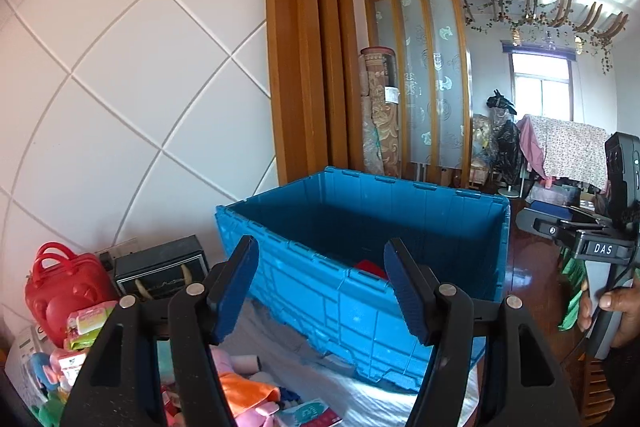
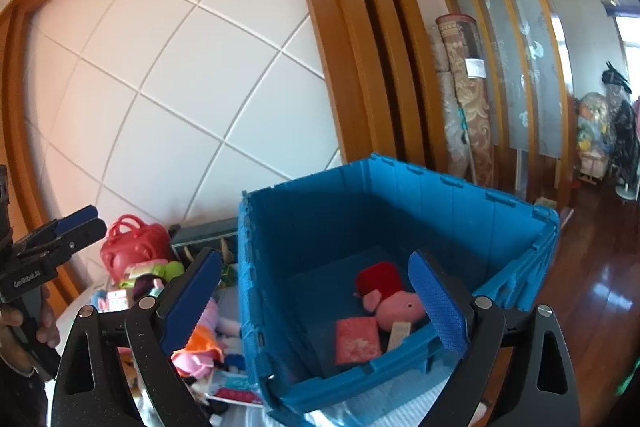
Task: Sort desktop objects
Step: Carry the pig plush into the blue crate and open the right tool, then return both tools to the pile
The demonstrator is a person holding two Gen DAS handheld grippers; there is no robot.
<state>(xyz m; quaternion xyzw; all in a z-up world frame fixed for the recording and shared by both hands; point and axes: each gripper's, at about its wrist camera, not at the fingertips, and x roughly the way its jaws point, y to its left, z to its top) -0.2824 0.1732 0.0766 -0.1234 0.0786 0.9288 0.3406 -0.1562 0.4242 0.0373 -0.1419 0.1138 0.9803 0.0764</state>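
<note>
Blue ribbed plastic crate point(image 2: 400, 267) stands on the table, holding a soft pink pig toy point(image 2: 394, 301) and a flat pink pouch point(image 2: 356, 341) — both grippers, left point(image 1: 320, 291) and right point(image 2: 316, 303), gape apart, grasping nothing.

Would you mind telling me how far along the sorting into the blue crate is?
Done: a pink plush pig and a pink card lie in the blue crate. In hand: nothing; the right tongs and left tongs are open and empty. Left: the toy pile and red bag beside the crate.
</note>
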